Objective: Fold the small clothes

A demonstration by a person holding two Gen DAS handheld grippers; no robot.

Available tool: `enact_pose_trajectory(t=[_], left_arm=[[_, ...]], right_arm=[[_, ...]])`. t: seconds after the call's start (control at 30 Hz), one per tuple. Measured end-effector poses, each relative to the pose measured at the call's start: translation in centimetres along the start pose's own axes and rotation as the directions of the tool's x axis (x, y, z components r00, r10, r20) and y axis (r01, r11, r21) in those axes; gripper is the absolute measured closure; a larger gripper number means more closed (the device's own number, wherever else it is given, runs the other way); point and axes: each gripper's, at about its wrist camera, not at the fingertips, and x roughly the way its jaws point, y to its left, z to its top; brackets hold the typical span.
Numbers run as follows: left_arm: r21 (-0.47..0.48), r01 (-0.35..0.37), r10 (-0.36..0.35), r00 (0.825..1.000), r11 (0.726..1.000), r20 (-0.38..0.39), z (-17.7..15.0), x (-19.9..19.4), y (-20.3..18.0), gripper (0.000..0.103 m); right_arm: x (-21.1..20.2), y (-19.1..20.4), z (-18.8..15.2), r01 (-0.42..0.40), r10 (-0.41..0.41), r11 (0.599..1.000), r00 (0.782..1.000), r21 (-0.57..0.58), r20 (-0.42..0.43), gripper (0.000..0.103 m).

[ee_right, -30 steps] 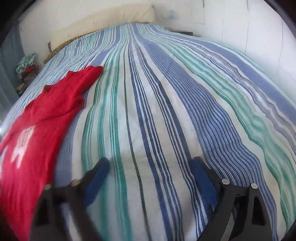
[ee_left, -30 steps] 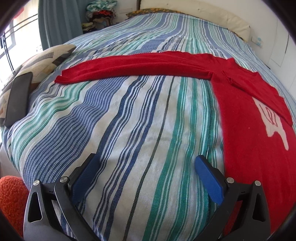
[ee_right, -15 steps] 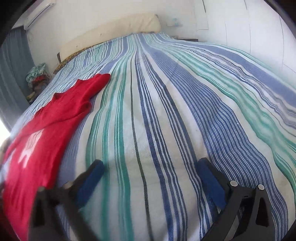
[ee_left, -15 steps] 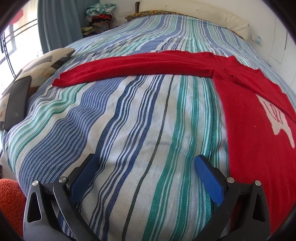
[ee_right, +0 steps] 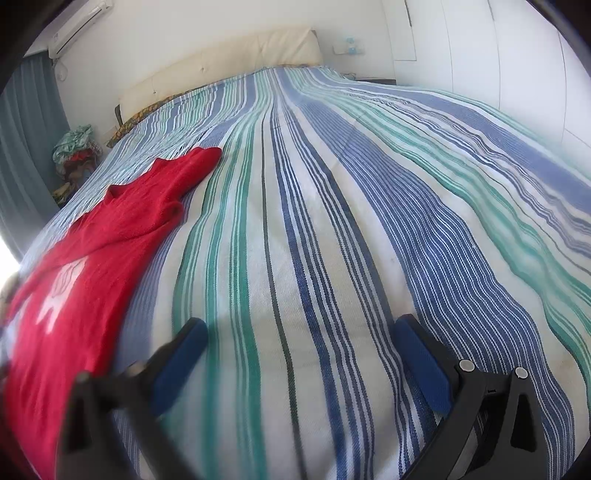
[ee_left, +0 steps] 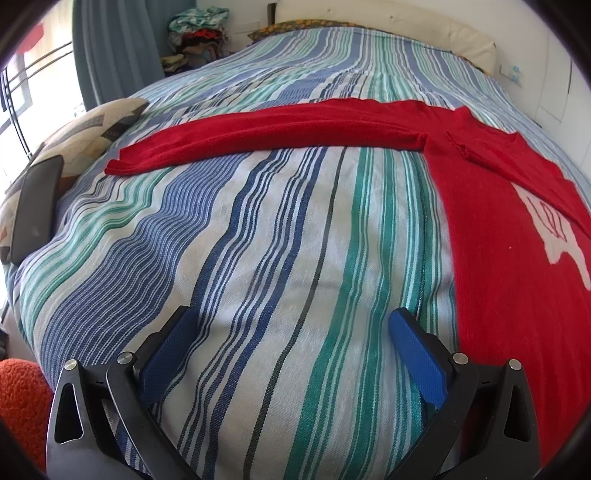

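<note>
Nearby: pillow (ee_left: pixel 92 125) w/ phone (ee_left: pixel 35 206), clothes pile (ee_left: pixel 197 33).

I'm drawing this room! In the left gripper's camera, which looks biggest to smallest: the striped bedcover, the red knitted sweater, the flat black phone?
1. Striped blue-green bedcover
2. Red knitted sweater
3. Flat black phone on the patterned cushion; sitting farther away may shrink it.

Left claw (ee_left: pixel 291 325) and right claw (ee_right: pixel 299 332) agape, empty.

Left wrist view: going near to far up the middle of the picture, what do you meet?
Left gripper, open over the striped bedspread → red sweater's outstretched sleeve → more striped bedspread → patterned pillow at the cream headboard.
</note>
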Motion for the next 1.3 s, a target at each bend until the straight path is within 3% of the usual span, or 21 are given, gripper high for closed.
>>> enact_pose_trajectory(t=[1.3], left_arm=[[0.012,-0.007,0.007,1.0,1.0,-0.005,-0.04,-0.06,-0.12,0.001]], right_arm=[[-0.27,0.35,-0.14,0.021,-0.021,1.0,1.0,-0.016,0.0,0.002]])
